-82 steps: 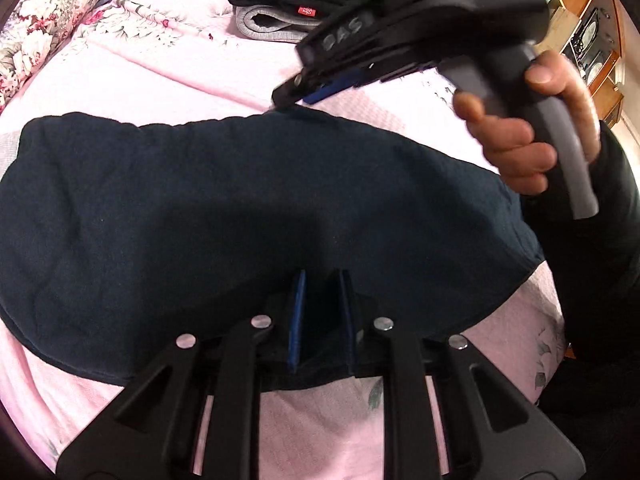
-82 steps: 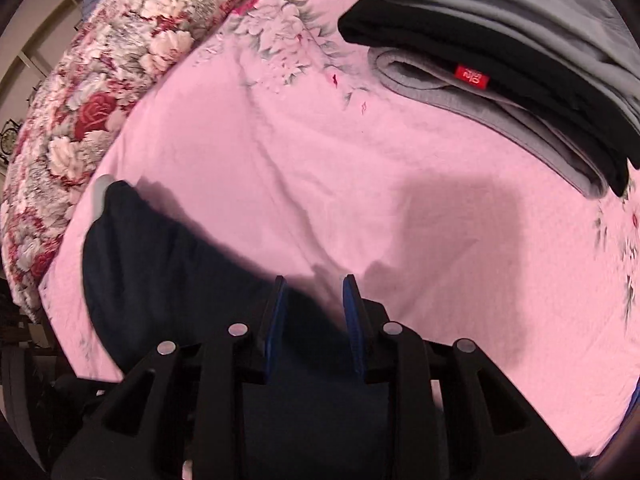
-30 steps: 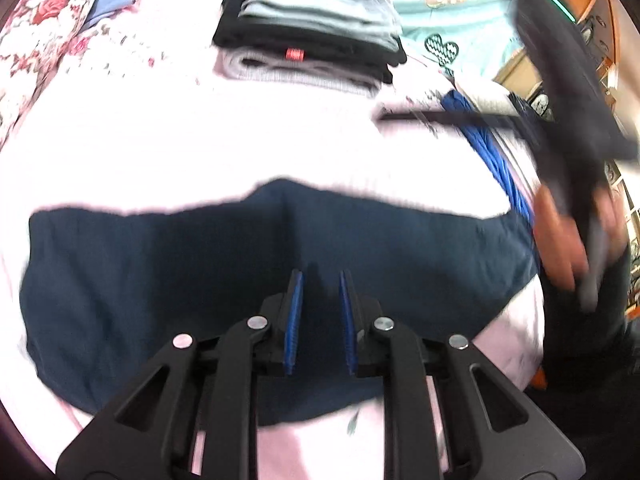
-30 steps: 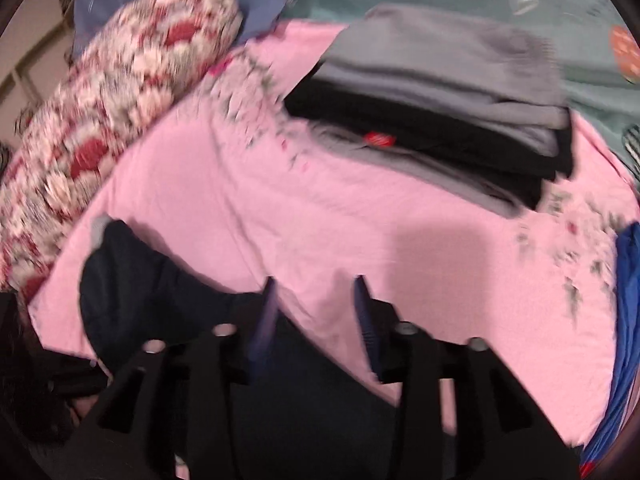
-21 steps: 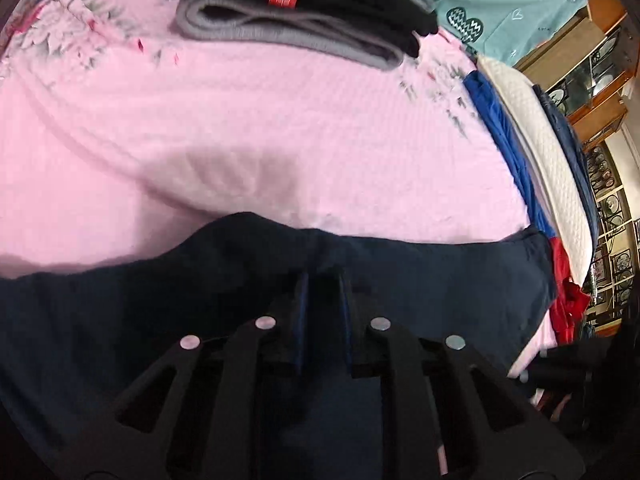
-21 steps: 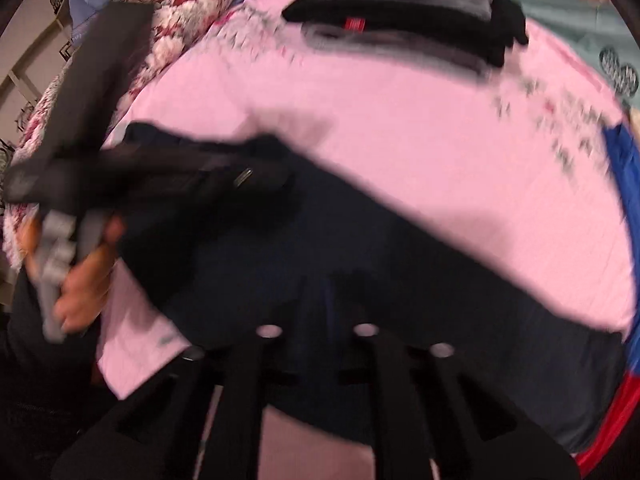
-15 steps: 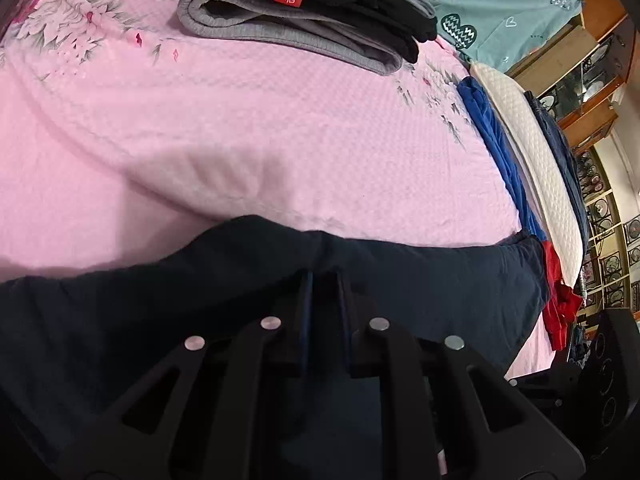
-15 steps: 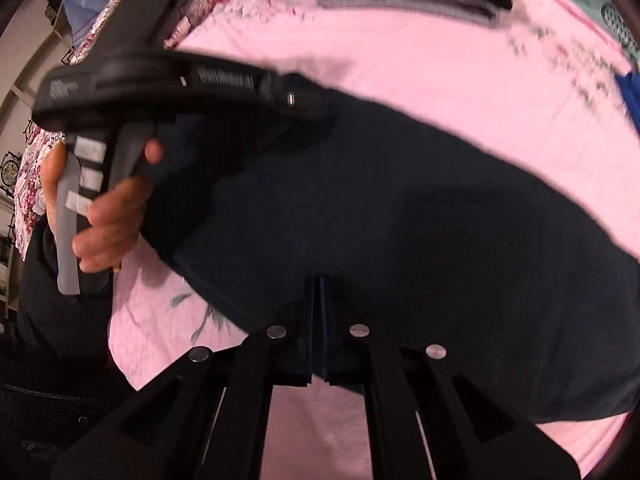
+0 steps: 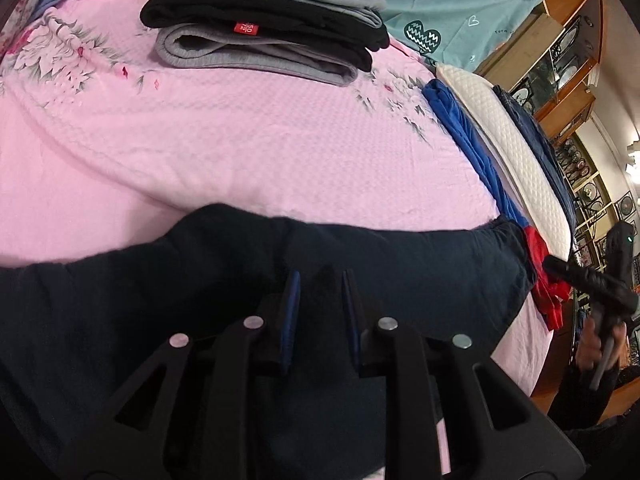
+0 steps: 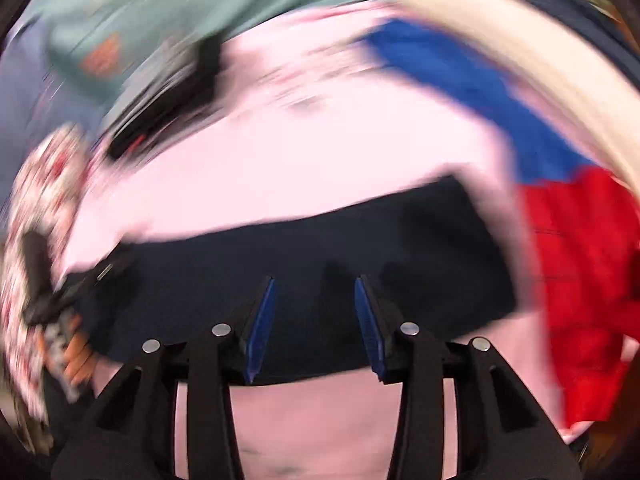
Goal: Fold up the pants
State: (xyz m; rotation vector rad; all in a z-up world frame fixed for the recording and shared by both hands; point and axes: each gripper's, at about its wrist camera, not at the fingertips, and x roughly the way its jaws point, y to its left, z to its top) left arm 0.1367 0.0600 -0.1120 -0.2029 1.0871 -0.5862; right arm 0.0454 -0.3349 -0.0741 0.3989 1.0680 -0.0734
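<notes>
Dark navy pants (image 9: pixel 400 264) lie folded lengthwise across the pink bedspread (image 9: pixel 240 140). My left gripper (image 9: pixel 319 280) hovers low over the pants' middle, its blue-padded jaws partly apart with dark cloth showing between them; whether it grips the cloth I cannot tell. My right gripper (image 10: pixel 315 286) is open and empty above the pants (image 10: pixel 320 240) near their right end, in a motion-blurred view. The right gripper also shows at the far right of the left wrist view (image 9: pixel 596 280), off the bed's edge.
A stack of folded grey and black clothes (image 9: pixel 264 20) sits at the back of the bed. Blue (image 9: pixel 460 132) and red (image 9: pixel 544 276) garments and a white pillow (image 9: pixel 500 128) lie along the right edge. A floral pillow (image 10: pixel 44 184) lies left.
My right gripper has opened from shut and swung fast to the pants' right end. The left gripper has stayed low over the pants, its jaws a little wider.
</notes>
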